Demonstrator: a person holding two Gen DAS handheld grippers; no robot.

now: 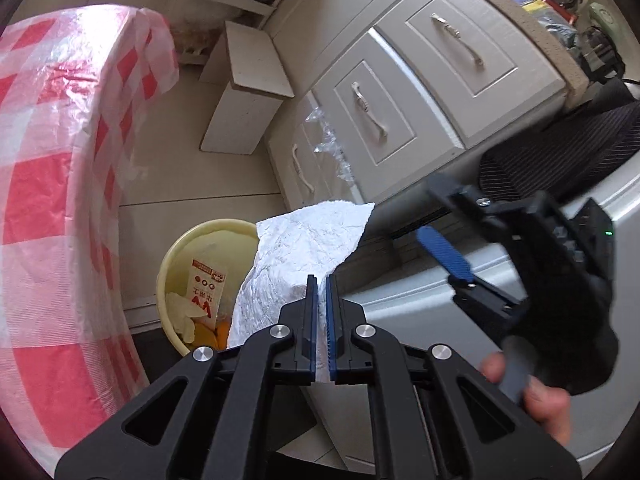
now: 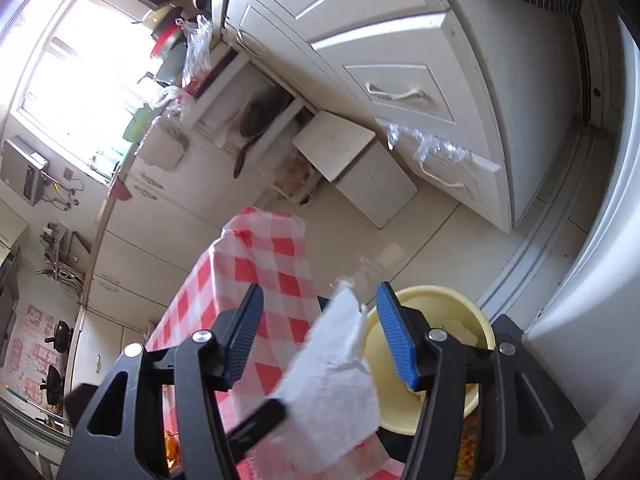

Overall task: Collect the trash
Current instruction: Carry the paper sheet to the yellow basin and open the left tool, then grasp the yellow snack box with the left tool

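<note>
The left gripper (image 1: pixel 322 312) pinches a crumpled paper towel (image 1: pixel 304 248) above the yellow bin (image 1: pixel 168 264), which already holds a carton (image 1: pixel 206 290), while the right gripper (image 2: pixel 320 336) stands open, empty; dropping it remains.

Crumpled white paper tissue (image 1: pixel 304 248): matt, finely creased, soft-looking. Yellow plastic bin (image 1: pixel 176 264) just behind the tissue: smooth, slightly glossy wall; inside it a printed paper carton (image 1: pixel 206 292), matt. Red-and-white checked tablecloth (image 1: pixel 52 184) left of the bin: thin plastic film, shiny, wrinkled. Left gripper (image 1: pixel 322 280): matt black plastic body, bright metal pivot pins, ribbed blue pads. Right gripper (image 2: pixel 320 336): same finish. Cabinet drawers (image 1: pixel 460 60) beyond the bin: painted, satin, with metal handles. Floor tiles (image 2: pixel 420 248): glossy.
</note>
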